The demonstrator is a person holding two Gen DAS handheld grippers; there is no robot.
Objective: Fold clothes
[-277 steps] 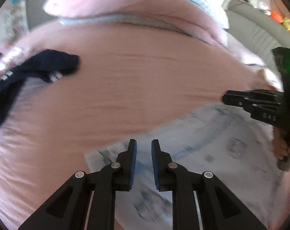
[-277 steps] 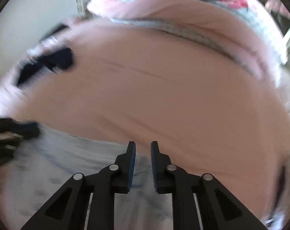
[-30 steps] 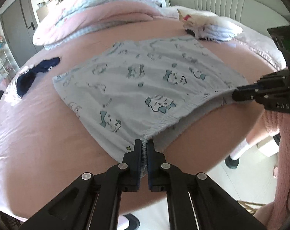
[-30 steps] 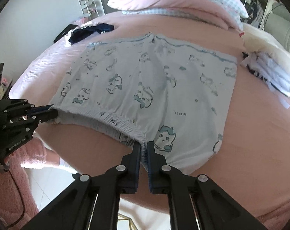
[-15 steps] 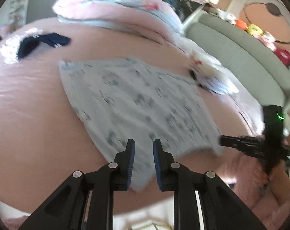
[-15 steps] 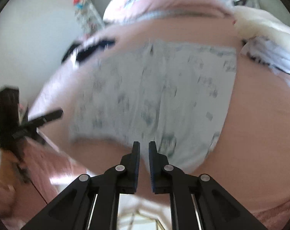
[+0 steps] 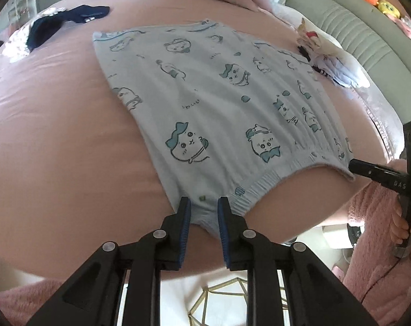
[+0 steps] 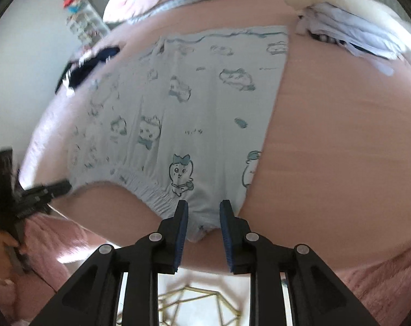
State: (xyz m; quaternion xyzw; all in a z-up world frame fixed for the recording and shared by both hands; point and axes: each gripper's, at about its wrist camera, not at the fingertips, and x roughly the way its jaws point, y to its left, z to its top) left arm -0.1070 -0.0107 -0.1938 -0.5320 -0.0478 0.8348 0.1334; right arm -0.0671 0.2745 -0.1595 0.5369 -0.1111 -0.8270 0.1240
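Light blue shorts (image 7: pixel 213 103) printed with cartoon animals lie flat on the pink bed (image 7: pixel 56 125), the elastic waistband along the near edge. My left gripper (image 7: pixel 204 203) is open, its jaws on either side of the waistband's left corner. My right gripper (image 8: pixel 204 206) is open, its jaws on either side of the right corner of the shorts (image 8: pixel 183 114). Each gripper also shows in the other's view, the right (image 7: pixel 368 172) and the left (image 8: pixel 45 188), each at its end of the waistband.
A dark navy garment (image 7: pixel 64 21) lies at the bed's far left. A pile of white and striped clothes (image 7: pixel 330 62) lies at the far right by the grey headboard (image 7: pixel 368 43). A pink and blue quilt (image 8: pixel 156 2) lies at the back. Floor with a gold wire object (image 7: pixel 227 301) lies below.
Both grippers were shut on the waistband corners one second ago. They have let go and opened, and the shorts now lie flat on the bed.
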